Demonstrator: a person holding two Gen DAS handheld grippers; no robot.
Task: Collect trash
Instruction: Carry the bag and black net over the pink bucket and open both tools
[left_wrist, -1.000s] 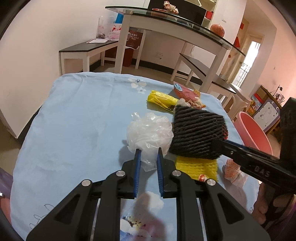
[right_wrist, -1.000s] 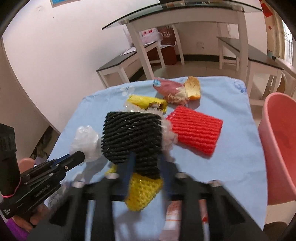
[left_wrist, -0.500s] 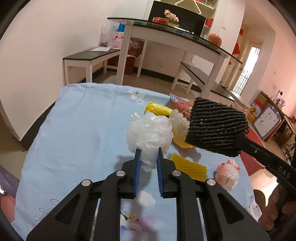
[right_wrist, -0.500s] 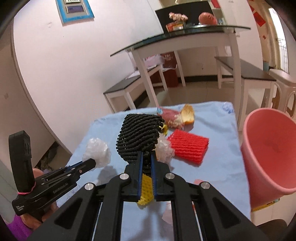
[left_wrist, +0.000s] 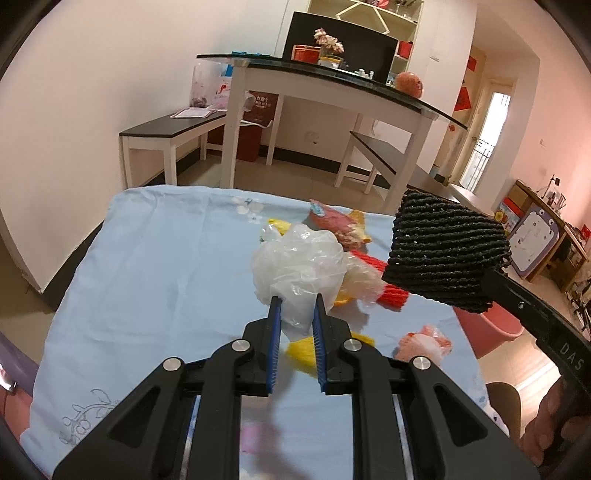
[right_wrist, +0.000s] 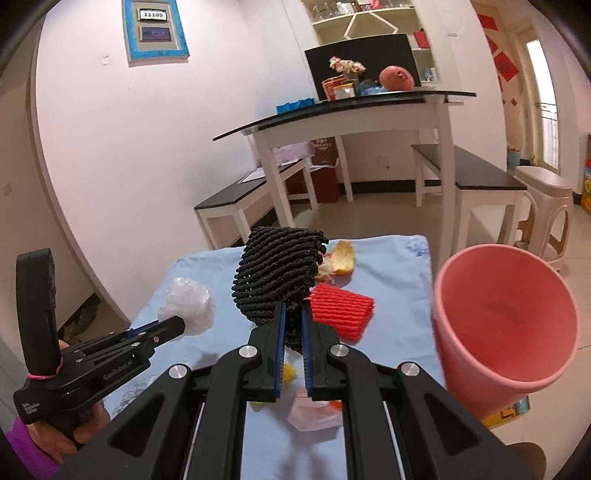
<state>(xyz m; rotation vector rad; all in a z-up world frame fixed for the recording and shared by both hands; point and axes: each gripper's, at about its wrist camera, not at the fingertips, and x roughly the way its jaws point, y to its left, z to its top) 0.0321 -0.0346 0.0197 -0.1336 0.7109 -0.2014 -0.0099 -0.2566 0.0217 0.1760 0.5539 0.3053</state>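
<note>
Gripping a crumpled clear plastic bag (left_wrist: 299, 266), your left gripper (left_wrist: 296, 306) holds it above the blue tablecloth (left_wrist: 155, 258). Right gripper (right_wrist: 291, 314), jaws nearly closed, pinches black foam netting (right_wrist: 277, 277) aloft, left of the pink bin (right_wrist: 506, 321).
</note>
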